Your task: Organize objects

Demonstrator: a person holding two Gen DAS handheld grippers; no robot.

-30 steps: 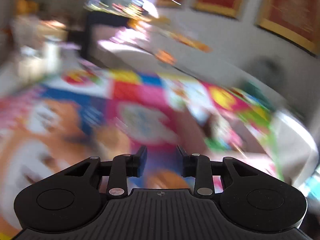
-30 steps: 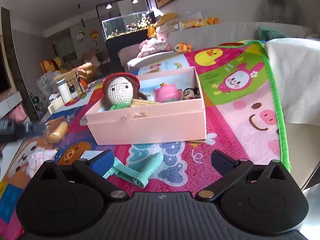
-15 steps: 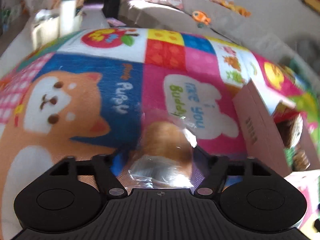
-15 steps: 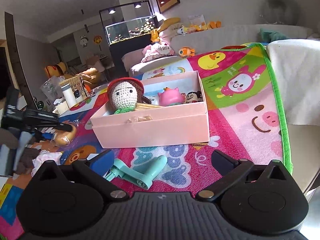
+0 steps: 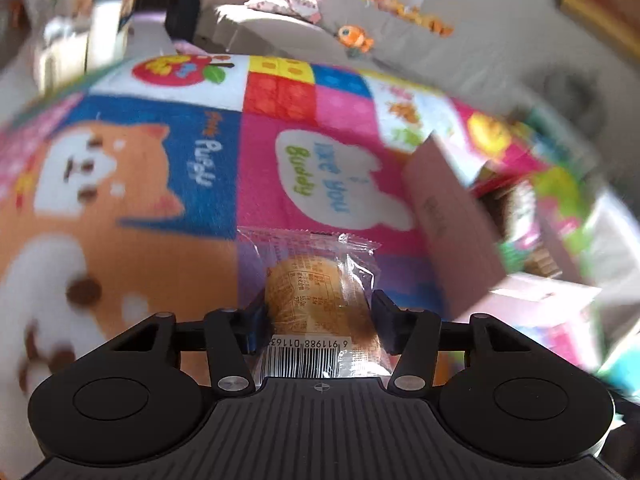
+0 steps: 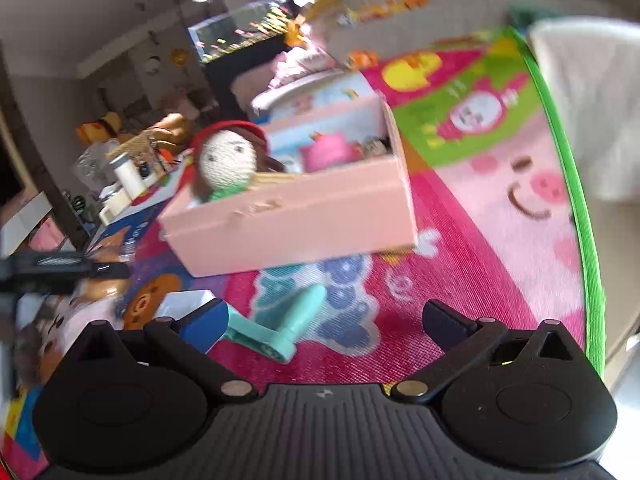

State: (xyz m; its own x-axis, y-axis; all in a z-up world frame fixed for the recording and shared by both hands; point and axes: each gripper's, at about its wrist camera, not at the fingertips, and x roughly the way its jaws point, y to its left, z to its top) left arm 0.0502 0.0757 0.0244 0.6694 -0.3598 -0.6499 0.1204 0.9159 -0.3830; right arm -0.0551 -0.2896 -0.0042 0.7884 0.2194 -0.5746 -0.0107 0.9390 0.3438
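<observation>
Left gripper (image 5: 318,314) pinching wrapped bun (image 5: 316,300), lower centre; slick wrapper risking slipping out. Right gripper (image 6: 320,320) hanging wide, empty, crowding teal handle (image 6: 286,330).

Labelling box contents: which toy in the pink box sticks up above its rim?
The crocheted doll with the red hat, at the pink box's left end. The pink squishy toy and small dark-haired figure sit below the rim.

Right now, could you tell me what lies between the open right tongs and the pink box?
In the right wrist view, a teal plastic tool lies on the mat.
</observation>
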